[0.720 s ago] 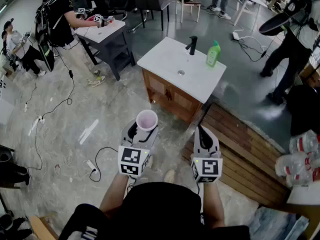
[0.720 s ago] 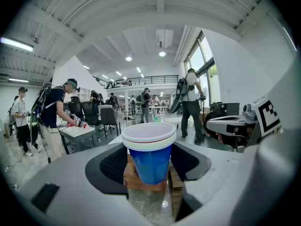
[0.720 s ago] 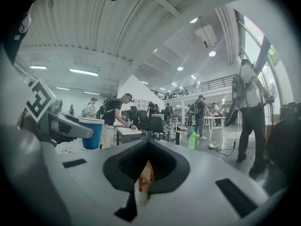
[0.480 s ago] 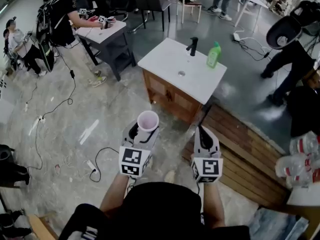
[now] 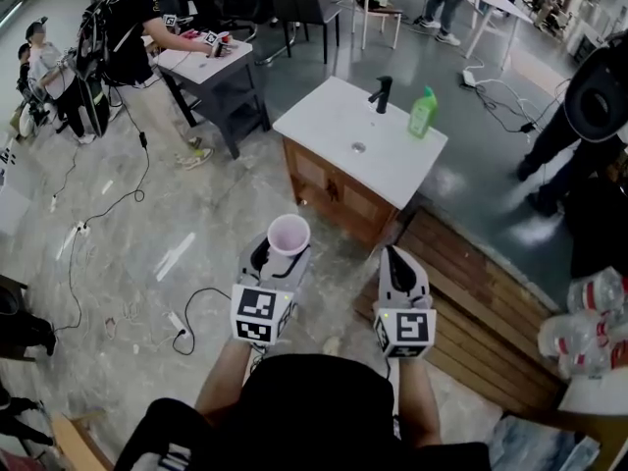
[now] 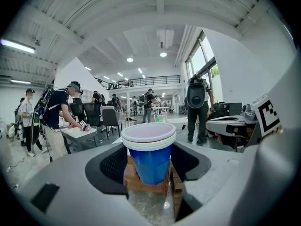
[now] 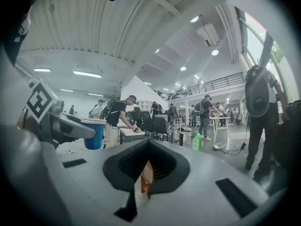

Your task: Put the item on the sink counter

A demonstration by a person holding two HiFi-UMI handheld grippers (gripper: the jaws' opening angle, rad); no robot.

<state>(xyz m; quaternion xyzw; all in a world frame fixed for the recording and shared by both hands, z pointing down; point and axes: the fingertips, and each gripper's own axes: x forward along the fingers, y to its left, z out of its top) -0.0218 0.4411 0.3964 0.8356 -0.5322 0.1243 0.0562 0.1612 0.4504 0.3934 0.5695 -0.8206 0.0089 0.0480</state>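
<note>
Black shirt (image 5: 314, 410); pale grey left gripper (image 5: 283, 255) and right gripper (image 5: 394, 255) bear black-and-white marker cubes (image 5: 261, 315).

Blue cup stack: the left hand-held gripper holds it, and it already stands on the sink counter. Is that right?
No. The left hand-held gripper holds the blue cup stack, but it does not stand on the sink counter: the head view shows it carried above the floor, short of the counter.

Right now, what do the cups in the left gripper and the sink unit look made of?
Cup stack: likely plastic, smooth blue wall, pale layered rims. Sink counter top: white, smooth, slight sheen; ceramic or stone, can't tell. Cabinet: brown wood, visible panels.
</note>
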